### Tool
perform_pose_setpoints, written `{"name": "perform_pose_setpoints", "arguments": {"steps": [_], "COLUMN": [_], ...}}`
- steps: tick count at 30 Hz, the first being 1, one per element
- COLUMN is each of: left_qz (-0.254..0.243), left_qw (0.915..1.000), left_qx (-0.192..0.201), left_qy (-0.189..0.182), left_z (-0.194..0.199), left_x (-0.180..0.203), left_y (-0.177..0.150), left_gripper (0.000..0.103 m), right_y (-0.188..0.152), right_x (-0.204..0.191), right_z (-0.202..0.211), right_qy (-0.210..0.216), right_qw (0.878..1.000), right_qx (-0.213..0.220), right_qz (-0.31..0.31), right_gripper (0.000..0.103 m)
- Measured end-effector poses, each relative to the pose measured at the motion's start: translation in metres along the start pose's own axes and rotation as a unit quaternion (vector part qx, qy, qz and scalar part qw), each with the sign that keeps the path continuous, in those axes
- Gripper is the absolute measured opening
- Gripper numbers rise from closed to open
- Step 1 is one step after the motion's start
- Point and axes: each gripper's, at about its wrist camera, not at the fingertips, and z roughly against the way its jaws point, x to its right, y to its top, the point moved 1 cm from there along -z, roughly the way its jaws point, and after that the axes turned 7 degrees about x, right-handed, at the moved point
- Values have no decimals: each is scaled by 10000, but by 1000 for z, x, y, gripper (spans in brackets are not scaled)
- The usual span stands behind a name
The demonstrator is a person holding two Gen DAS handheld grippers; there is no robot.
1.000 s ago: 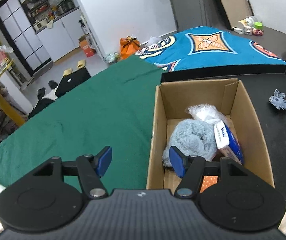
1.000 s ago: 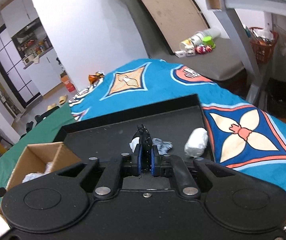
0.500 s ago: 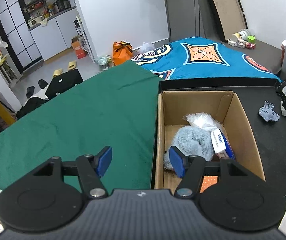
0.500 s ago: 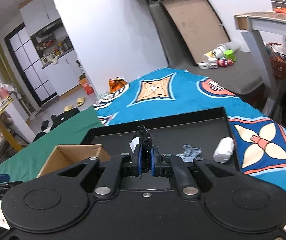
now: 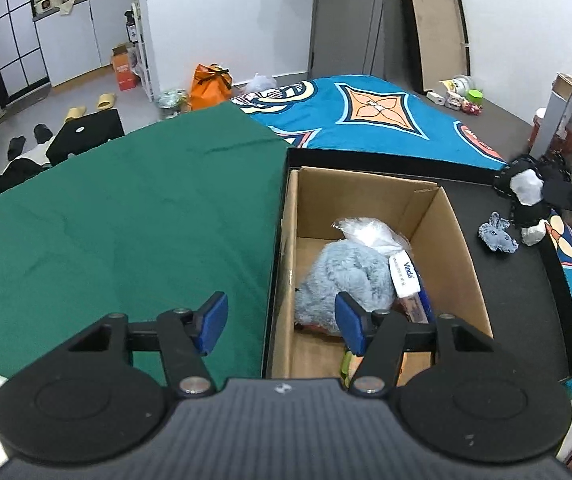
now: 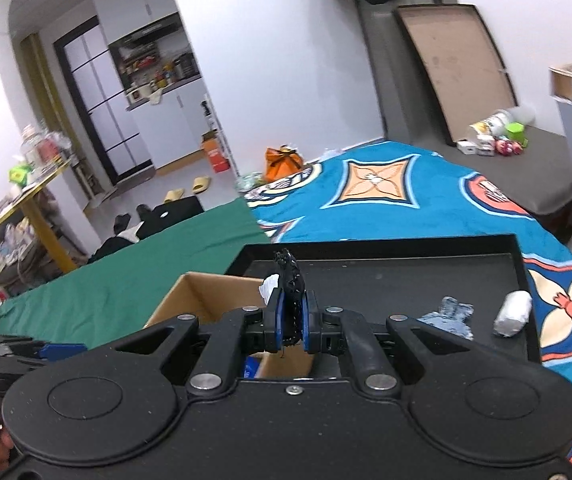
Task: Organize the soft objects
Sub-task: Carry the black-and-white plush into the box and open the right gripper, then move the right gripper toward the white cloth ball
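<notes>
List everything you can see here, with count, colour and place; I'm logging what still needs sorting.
Cardboard box: one, brown, on the black tray.
Plush toy: one, grey-blue, inside the box.
Tissue pack: one, white and blue, inside the box.
Black tray: one, on the patterned cloth.
Small fabric toy: one, blue-grey, on the tray.
White roll: one, at the tray's edge.
Black-and-white item: one, in the right gripper.
Left gripper: open.
Right gripper: shut.

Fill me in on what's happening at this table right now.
A person is sorting soft things into a brown cardboard box. The right gripper is shut on a small black-and-white soft toy, held above the black tray. The left gripper hangs open by the box, which holds a fluffy grey plush. A small blue-grey fabric toy lies on the tray.
</notes>
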Motion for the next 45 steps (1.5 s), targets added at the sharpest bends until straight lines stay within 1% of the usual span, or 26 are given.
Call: {"name": "perform_pose_setpoints", "arguments": {"steps": [3,6,8,10,14,17,20,21,22,24,25,28,32,36,42,45], "left_qz": [82,119,85,36,46,160,309,343,363,359,359,356,363,386,259,127], "left_qw": [9999,9998,9996,9993,9984,9977,9968,9963,9962,9962,9961,9958,9956,9955,9967,9984], "left_qx": [-26,-107,-161,-233,-351,-414,-469,-482,-474,-465,-457,-434,-371,-346,-401,-327], "left_qy": [-61,-99,-204,-299,-444,-509,-570,-620,-639,-649,-664,-728,-785,-794,-664,-448], "left_z": [-1,-5,-8,-11,-16,-20,-25,-25,-26,-28,-29,-33,-35,-33,-28,-22], "left_x": [-3,-6,-4,-3,-5,-10,-16,-18,-20,-21,-22,-23,-23,-23,-18,-14], "left_y": [-3,-4,-5,-7,-11,-13,-14,-14,-15,-17,-17,-18,-17,-17,-17,-15], "left_gripper": [57,51,45,42,29,27,22,21,20,18,16,12,11,9,10,13], "right_y": [0,-2,-4,-4,-7,-13,-24,-28,-31,-34,-34,-29,-24,-25,-32,-32], "right_x": [-14,-26,-35,-44,-61,-74,-82,-85,-88,-93,-95,-99,-97,-91,-71,-65], "right_z": [-1,-2,-2,-1,-3,-7,-11,-12,-14,-14,-15,-18,-27,-36,-34,-29], "right_qy": [62,102,131,130,150,129,57,59,56,32,-39,-195,-284,-478,-600,-607], "right_qw": [9998,9994,9988,9982,9966,9945,9915,9902,9886,9869,9865,9878,9889,9874,9877,9883], "right_qx": [-71,-219,-303,-393,-543,-710,-962,-1073,-1221,-1378,-1399,-1279,-1237,-1224,-1252,-1226], "right_qz": [167,257,355,432,604,763,872,888,878,836,856,871,779,881,718,681], "right_gripper": [9,9,9,9,9,10,15,25,43,57,57,57,57,57,57,58]}}
